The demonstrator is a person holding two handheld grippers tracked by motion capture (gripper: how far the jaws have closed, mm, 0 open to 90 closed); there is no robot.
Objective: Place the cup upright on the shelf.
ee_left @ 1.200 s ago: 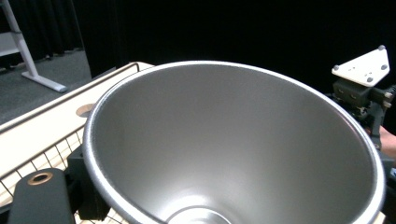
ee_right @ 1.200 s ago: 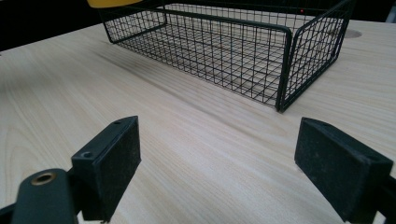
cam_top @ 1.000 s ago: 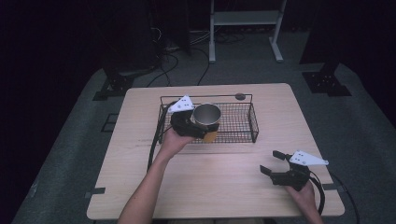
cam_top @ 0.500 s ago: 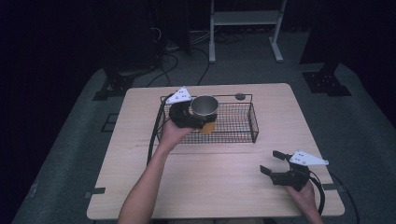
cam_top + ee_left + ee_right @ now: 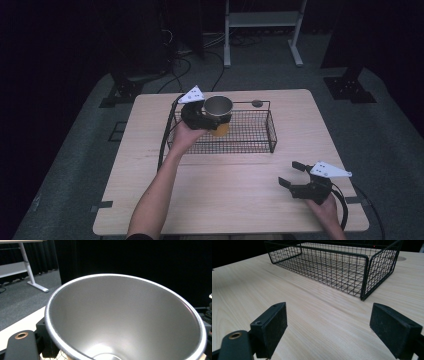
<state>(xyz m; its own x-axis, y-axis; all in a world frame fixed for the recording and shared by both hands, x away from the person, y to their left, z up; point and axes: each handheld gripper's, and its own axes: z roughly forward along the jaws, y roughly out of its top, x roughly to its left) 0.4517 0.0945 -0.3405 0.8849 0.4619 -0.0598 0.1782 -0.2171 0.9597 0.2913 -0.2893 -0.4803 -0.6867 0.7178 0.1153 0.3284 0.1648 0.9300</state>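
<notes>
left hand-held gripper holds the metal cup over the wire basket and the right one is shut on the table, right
Not quite. The right hand-held gripper is open: the right gripper view shows its jaws wide apart with bare table between them. The rest stands: in the high view the left hand-held gripper holds the metal cup over the wire basket.
</notes>
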